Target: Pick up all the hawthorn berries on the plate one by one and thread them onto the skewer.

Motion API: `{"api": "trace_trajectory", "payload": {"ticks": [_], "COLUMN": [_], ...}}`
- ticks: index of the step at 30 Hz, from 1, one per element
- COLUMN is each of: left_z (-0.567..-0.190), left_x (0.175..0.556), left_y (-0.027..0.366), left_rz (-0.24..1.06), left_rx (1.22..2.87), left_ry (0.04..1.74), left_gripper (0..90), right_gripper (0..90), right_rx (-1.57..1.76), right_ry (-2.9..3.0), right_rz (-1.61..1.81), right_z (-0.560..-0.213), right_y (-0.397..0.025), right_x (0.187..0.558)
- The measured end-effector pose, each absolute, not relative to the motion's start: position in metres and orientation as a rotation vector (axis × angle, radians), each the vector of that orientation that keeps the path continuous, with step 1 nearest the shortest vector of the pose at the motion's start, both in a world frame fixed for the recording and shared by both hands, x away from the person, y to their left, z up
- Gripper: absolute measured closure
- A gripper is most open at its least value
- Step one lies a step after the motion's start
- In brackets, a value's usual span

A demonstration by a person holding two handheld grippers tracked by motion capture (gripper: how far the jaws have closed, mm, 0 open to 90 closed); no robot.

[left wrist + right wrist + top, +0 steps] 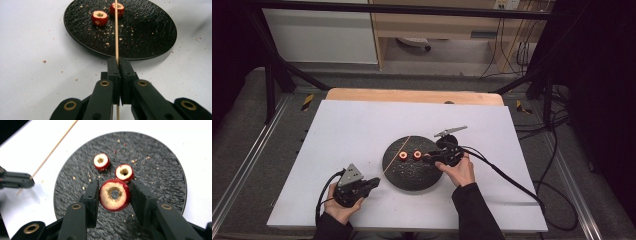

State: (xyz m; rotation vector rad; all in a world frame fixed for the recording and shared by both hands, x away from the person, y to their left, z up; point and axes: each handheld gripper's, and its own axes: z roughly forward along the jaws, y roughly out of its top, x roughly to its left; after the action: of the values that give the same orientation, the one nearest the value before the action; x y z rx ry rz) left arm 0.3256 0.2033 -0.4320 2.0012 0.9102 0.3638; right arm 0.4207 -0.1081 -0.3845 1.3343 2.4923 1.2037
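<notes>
Right gripper view: right tongs (114, 195) clamped on a cored red fruit piece (114, 194) above the black plate (160, 172) mid-bench, left tongs (118, 65) pinching the wooden skewer (116, 30); threading stage, probably; next, aligning hole with skewer tip.

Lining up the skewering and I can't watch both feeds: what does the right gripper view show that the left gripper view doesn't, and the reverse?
Right gripper view: the right gripper holds a cored red fruit piece between its jaws, its centre hole open to the camera, above the plate.

Left gripper view: the left gripper is shut on the wooden skewer, which runs forward over the plate's near rim.

Both: the black plate, crumbs, two loose cored pieces and the skewer.
</notes>
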Motion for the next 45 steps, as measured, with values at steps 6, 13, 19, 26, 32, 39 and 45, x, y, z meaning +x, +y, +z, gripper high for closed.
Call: {"api": "trace_trajectory", "payload": {"ticks": [6, 13, 19, 26, 32, 39, 45], "left_z": [-0.432, -0.433, -0.433, -0.434, -0.434, -0.434, -0.434], "left_x": [0.325, 0.324, 0.324, 0.324, 0.323, 0.322, 0.321], "left_y": [0.203, 0.202, 0.199, 0.197, 0.195, 0.192, 0.189], "left_rz": [0.364, 0.363, 0.361, 0.357, 0.353, 0.35, 0.347], "left_rx": [1.999, 1.996, 1.992, 1.986, 1.972, 1.957, 1.948], "left_ry": [0.911, 0.911, 0.913, 0.916, 0.923, 0.93, 0.931], "left_gripper": [88.5, 88.4, 88.4, 88.4, 88.5, 88.4, 88.4], "right_gripper": [61.0, 61.1, 61.1, 61.1, 61.1, 61.2, 61.2], "right_rx": [1.358, 1.404, 1.42, 1.421, 1.424, 1.429, 1.429], "right_ry": [2.375, 2.211, 2.08, 1.965, 1.875, 1.785, 1.707], "right_rz": [1.38, 1.572, 1.7, 1.795, 1.869, 1.918, 1.97], "right_z": [-0.39, -0.399, -0.406, -0.409, -0.408, -0.407, -0.405], "right_y": [-0.116, -0.124, -0.128, -0.124, -0.123, -0.123, -0.125], "right_x": [0.412, 0.405, 0.402, 0.402, 0.405, 0.411, 0.416]}}
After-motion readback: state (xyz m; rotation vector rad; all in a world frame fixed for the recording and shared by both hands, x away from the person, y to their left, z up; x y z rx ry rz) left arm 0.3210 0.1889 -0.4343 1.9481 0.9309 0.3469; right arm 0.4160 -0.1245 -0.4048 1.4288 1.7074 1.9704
